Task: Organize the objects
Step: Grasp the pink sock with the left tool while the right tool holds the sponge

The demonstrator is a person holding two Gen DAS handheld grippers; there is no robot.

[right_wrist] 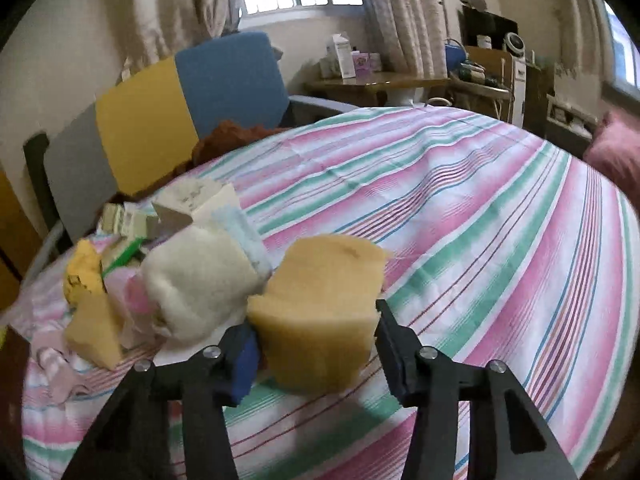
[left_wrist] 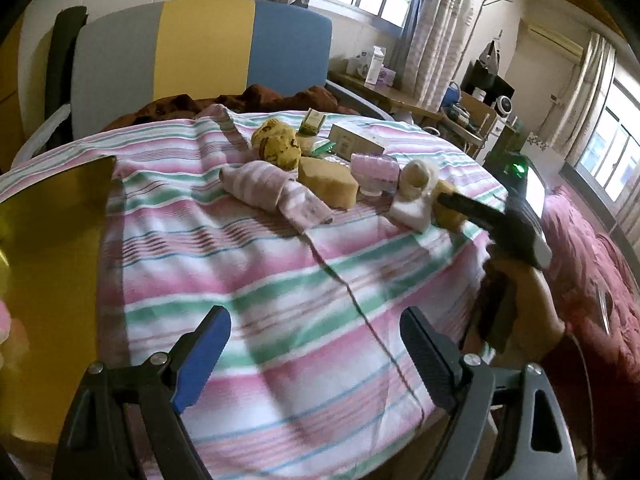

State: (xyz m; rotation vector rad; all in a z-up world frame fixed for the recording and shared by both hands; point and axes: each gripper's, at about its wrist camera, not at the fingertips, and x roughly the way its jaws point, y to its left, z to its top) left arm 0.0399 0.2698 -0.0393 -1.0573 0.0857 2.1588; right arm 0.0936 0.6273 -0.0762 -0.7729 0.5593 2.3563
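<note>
The right gripper (right_wrist: 316,344) has its fingers closed around a yellow sponge block (right_wrist: 320,312), probably to lift it clear of the pile. At its ten o'clock a cream rolled cloth (right_wrist: 196,284) presses against the sponge and could drag along. The left gripper (left_wrist: 316,356) hangs wide and empty over the striped bedsheet (left_wrist: 280,272); a yellow bin (left_wrist: 56,280) waits at nine o'clock, likely the destination.

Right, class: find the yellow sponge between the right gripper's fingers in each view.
Left wrist view: far right of the pile, mostly hidden behind the right gripper.
Right wrist view: low centre, sponge between the fingers.
Shared landmark: the blue and yellow headboard.
</note>
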